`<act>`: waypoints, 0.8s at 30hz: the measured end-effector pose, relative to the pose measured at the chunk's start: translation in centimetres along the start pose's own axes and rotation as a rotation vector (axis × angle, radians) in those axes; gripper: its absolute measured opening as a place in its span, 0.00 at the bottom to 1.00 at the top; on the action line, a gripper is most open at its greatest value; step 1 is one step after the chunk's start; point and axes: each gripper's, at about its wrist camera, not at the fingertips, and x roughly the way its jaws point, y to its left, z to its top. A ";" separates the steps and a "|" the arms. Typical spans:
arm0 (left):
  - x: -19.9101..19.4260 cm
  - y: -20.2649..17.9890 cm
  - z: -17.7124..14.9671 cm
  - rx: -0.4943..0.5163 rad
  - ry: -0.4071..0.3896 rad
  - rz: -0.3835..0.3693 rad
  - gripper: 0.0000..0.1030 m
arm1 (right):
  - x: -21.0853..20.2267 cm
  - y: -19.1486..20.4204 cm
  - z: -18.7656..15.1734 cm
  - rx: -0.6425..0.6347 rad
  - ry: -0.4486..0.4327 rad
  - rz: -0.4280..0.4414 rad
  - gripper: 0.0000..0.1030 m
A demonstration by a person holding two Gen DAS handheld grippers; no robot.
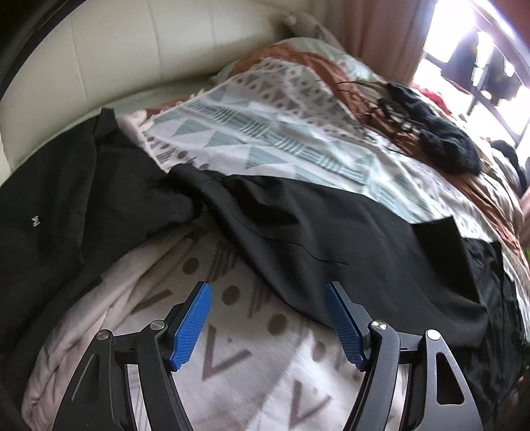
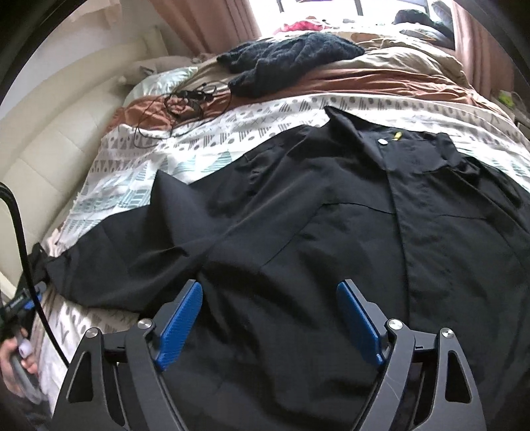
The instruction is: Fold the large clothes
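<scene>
A large black button shirt (image 2: 331, 212) lies spread on the patterned bedspread (image 2: 139, 172), collar (image 2: 357, 129) at the far side, one sleeve (image 2: 109, 258) stretched to the left. In the left wrist view the same sleeve (image 1: 314, 238) runs across the bed. My left gripper (image 1: 268, 291) is open and empty, hovering over the bedspread (image 1: 251, 358) just in front of the sleeve's edge. My right gripper (image 2: 270, 288) is open and empty above the shirt's lower body. Another black garment (image 1: 49, 212) lies at the left.
A dark knitted garment (image 2: 291, 49) and a tangle of black cable (image 2: 185, 99) lie on the brown blanket (image 2: 364, 78) at the far side. A cream padded headboard (image 1: 116, 59) is on the left. Pink curtains (image 2: 212, 23) and a bright window are behind.
</scene>
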 end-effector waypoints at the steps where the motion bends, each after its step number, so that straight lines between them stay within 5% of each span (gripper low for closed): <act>1: 0.4 0.2 0.3 -0.012 0.002 0.000 0.70 | 0.5 0.1 0.1 0.000 0.007 0.005 0.77; 6: 2.8 0.7 1.5 -0.042 0.015 0.044 0.68 | 3.2 0.7 0.3 0.011 0.062 0.076 0.56; 8: 4.0 0.5 1.7 -0.047 0.041 0.049 0.57 | 4.1 0.8 0.1 0.032 0.091 0.120 0.45; 11: 6.6 0.6 1.9 -0.059 0.086 0.063 0.21 | 6.0 0.8 -0.5 0.061 0.122 0.159 0.40; 13: 6.7 0.7 1.8 -0.085 0.090 0.059 0.07 | 6.8 1.0 -1.0 0.065 0.129 0.146 0.41; 24: -4.1 -5.2 4.2 0.034 -0.120 -0.018 0.01 | 1.1 0.5 -0.8 0.076 0.081 0.142 0.40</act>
